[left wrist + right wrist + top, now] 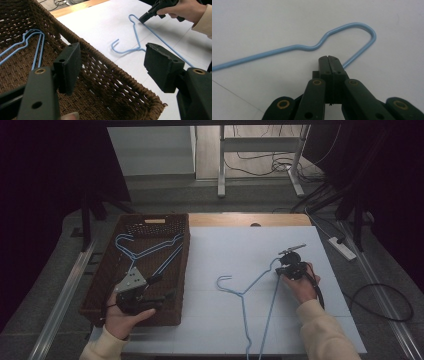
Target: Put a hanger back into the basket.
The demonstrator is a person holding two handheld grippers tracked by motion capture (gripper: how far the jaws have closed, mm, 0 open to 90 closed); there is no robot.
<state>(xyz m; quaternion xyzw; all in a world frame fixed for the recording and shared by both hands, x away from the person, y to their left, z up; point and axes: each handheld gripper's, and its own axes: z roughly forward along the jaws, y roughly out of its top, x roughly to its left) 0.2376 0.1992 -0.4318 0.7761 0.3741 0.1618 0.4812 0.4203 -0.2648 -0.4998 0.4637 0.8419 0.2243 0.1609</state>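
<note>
A light-blue wire hanger [223,278] lies flat on the white mat, hook to the left. My right gripper [279,270] is shut, its tips set down at the hanger's far rounded end [294,47]. In the right gripper view the wire runs under the right side of the closed jaws [329,60], not into the seam between them. My left gripper [165,287] stands open above the near right corner of a brown wicker basket [186,265], nothing between its pads [113,67]. Two or more blue hangers [150,251] lie inside the basket [37,47].
The white mat [240,245] covers the table to the right of the basket, with a strip of wooden tabletop [225,220] behind it. A power strip [342,247] and loose cables [385,302] lie on the floor at the right. Table legs [221,165] stand beyond.
</note>
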